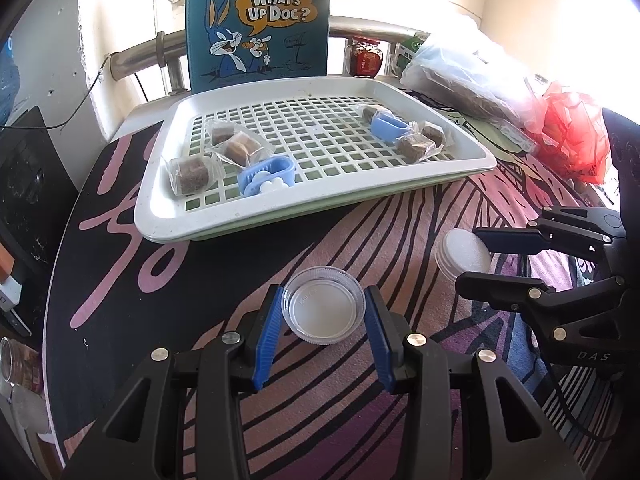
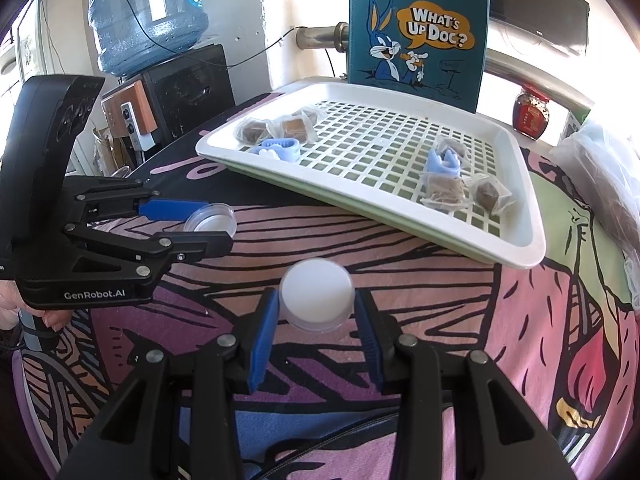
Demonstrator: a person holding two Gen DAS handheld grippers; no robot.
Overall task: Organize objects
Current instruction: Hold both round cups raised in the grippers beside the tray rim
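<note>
Clearly, in the left wrist view, the left tool (image 1: 324, 312) is clamped on a clear lid (image 1: 323, 311), its blue pads pressed against the rim on both sides, with the lid's hollow side facing the camera. The lid is held over the patterned cloth of the table (image 1: 132, 280), on the near side of the tray (image 1: 160, 216). On the tray, wrapped brown cubes (image 1: 191, 174) and two blue clips (image 1: 267, 172) lie in two loose groups. To the right of the lid, the right tool (image 1: 476, 258) is seen closed on a small white jar (image 1: 464, 254).

From the right wrist view, the jar (image 2: 317, 298) is gripped between the right tool's (image 2: 318, 312) pads, again on the near side of the tray (image 2: 532, 256). The left tool (image 2: 216, 222) with the lid (image 2: 210, 218) is seen to the left of the jar, held by a person's hand (image 2: 24, 308). Behind the tray a teal bag (image 2: 416, 32) stands.

Judging from this, the lid is probably meant to go onto the jar. A thin, smooth rim is held only at two points, so the lid could be tilted or squeezed out if it meets the jar off-centre. The jar could also be twisted in its grip if the lid is pressed down at an angle. Whether the jar is empty cannot be told; any contents might be spilled onto the cloth.
</note>
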